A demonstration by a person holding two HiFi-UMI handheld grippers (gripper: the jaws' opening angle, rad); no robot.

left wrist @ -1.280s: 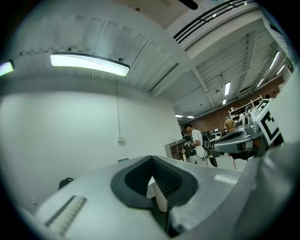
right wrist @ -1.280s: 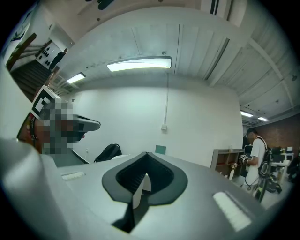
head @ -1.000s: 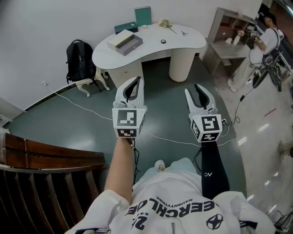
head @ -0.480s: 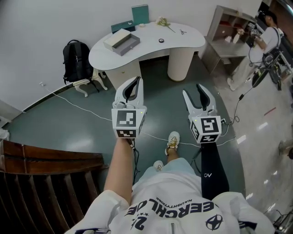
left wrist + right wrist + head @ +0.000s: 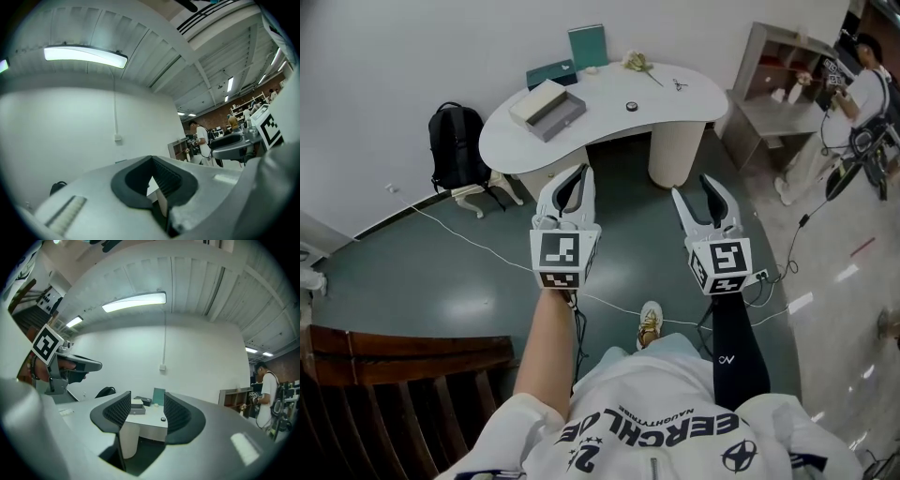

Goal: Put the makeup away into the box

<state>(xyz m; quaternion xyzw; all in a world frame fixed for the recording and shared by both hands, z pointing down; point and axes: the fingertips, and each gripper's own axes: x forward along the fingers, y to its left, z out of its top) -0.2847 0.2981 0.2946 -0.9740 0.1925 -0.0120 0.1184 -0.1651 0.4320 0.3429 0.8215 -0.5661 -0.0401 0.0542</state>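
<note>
Nearer now lies the bench (image 5: 680, 94) ahead, the right tool (image 5: 694, 186) having just spread its empty jaws, likely readying a pickup, the left tool (image 5: 575, 174) pressed together on nothing.

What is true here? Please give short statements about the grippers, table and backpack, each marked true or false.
1. The right gripper is open and empty. True; its jaws have just been opening, with nothing between them.
2. The black backpack lies on the white table. False: it stands on the floor by the wall.
3. The grey box sits on the white table. True.
4. The left gripper holds a makeup item. False: its jaws are together, holding nothing.
</note>
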